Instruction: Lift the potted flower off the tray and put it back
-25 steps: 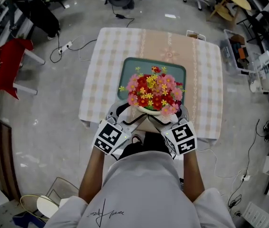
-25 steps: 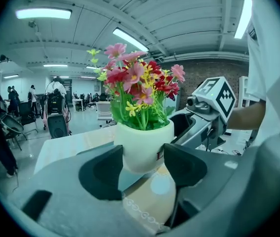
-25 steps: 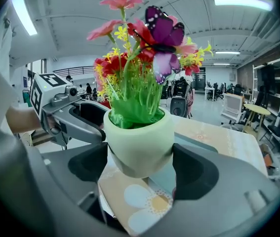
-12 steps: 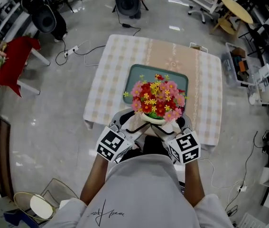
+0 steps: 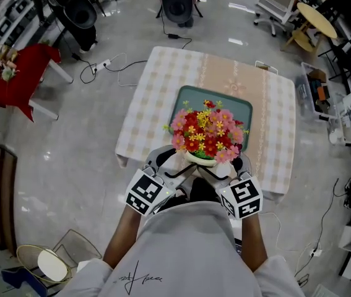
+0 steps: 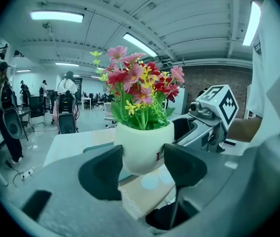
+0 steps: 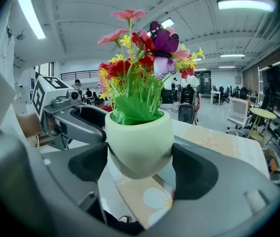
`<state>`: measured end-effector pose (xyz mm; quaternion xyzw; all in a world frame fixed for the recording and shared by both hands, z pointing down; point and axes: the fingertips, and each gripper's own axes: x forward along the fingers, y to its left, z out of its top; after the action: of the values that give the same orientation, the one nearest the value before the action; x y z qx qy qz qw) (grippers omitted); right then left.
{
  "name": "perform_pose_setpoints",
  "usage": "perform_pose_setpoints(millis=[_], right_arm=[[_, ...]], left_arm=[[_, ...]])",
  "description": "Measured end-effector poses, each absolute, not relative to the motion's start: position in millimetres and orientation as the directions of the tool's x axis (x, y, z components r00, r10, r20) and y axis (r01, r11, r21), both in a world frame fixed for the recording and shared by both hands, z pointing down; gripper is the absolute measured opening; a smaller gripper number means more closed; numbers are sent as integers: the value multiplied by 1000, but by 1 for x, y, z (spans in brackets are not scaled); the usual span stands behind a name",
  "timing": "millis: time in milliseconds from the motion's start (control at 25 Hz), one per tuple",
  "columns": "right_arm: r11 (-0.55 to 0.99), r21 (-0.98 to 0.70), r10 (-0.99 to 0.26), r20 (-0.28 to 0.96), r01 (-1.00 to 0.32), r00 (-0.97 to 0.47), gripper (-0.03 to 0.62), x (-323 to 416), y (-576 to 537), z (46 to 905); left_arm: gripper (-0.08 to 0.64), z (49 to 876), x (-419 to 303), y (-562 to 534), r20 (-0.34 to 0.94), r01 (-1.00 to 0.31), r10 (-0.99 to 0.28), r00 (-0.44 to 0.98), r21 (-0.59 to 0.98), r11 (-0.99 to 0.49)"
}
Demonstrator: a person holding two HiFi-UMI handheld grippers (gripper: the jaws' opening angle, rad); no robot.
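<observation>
Grey workshop floor surrounds the checked table (image 5: 147,104); a red-draped stand (image 5: 23,79) sits well off to the left. The left claw (image 6: 143,162) and right claw (image 7: 140,163) each clamp the potted flower (image 5: 207,132) by its pale pot. They hold it in the air over the table's near edge, and its blooms hide the near part of the green tray (image 5: 190,98). More bare tray shows than a second ago.
</observation>
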<state>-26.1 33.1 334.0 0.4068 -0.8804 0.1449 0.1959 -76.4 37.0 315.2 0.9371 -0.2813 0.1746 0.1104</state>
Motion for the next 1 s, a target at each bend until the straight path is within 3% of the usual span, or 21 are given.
perform_pose_setpoints(millis=[1000], right_arm=[[614,-72,-680,457,-786,-573,416,-33,23,329]], left_arm=[[261,313,-83,27,399,-557,-482,780,93,-825]])
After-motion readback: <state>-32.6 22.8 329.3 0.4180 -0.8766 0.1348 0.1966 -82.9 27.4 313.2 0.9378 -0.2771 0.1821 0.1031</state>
